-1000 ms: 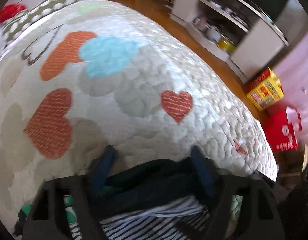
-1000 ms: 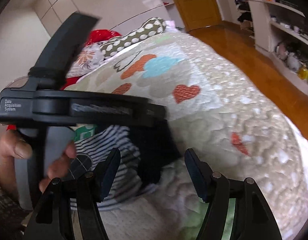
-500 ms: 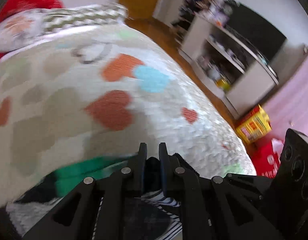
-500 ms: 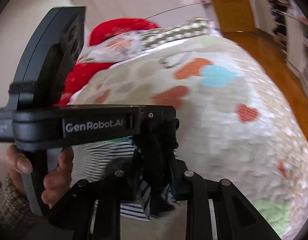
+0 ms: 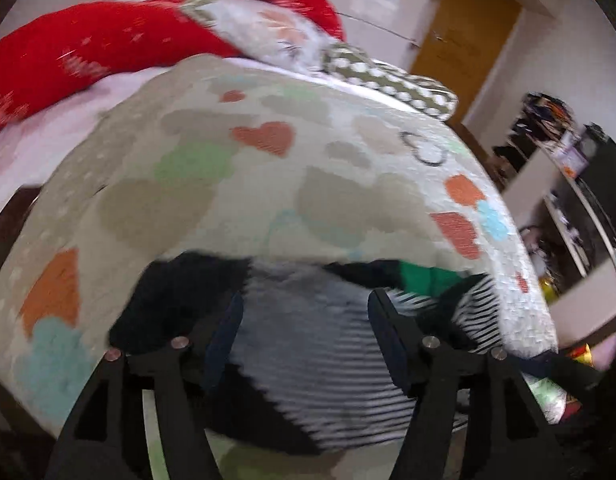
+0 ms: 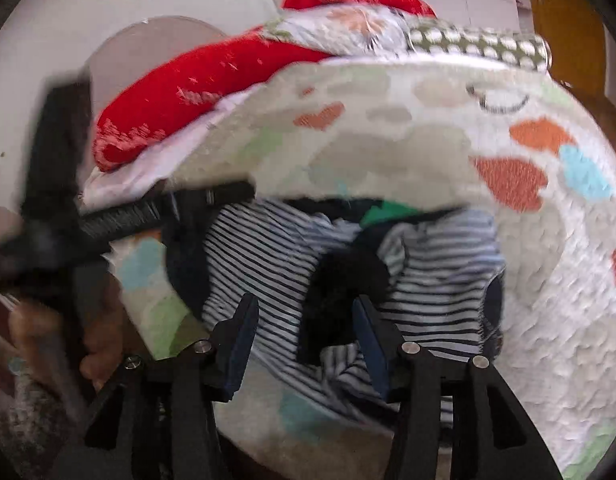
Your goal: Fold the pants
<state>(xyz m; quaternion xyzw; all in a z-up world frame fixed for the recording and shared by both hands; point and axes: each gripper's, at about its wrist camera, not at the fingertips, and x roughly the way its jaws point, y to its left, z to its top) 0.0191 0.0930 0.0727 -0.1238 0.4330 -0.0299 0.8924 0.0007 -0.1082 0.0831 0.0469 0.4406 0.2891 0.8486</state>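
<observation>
The pants (image 6: 268, 264), a rumpled heap of black-and-white striped cloth with dark panels and a patch of green, lay on the quilt (image 6: 448, 148) directly ahead of both pairs of jaws. In the right wrist view the heap spread from left of the jaws to right of them, and a dark fold (image 6: 340, 292) of it sat in the gap between the two fingers; the right gripper (image 6: 304, 332) had its jaws spread apart, with nothing visibly clamped, though blur made it hard to say whether either pad touched the cloth. In the left wrist view the striped cloth (image 5: 308, 340) filled the space between and beyond the fingers, a dark section lay past the left finger, and the green patch (image 5: 424, 276) showed just beyond the right finger. The left gripper (image 5: 304, 336) likewise had its jaws wide apart, gripping nothing. The left gripper's body (image 6: 108, 220) appeared to the left of the right jaws, held in the person's left hand (image 6: 60, 340), its tips reaching the left edge of the heap. Beyond the pants the quilt carried orange, blue and grey hearts. Farther ahead of the jaws, at the quilt's far end, lay a red pillow (image 5: 100, 52), a floral cushion (image 5: 268, 36) and a green dotted cushion (image 5: 392, 76). To the far right of the left jaws stood a wooden door (image 5: 464, 36) and shelving (image 5: 568, 184).
</observation>
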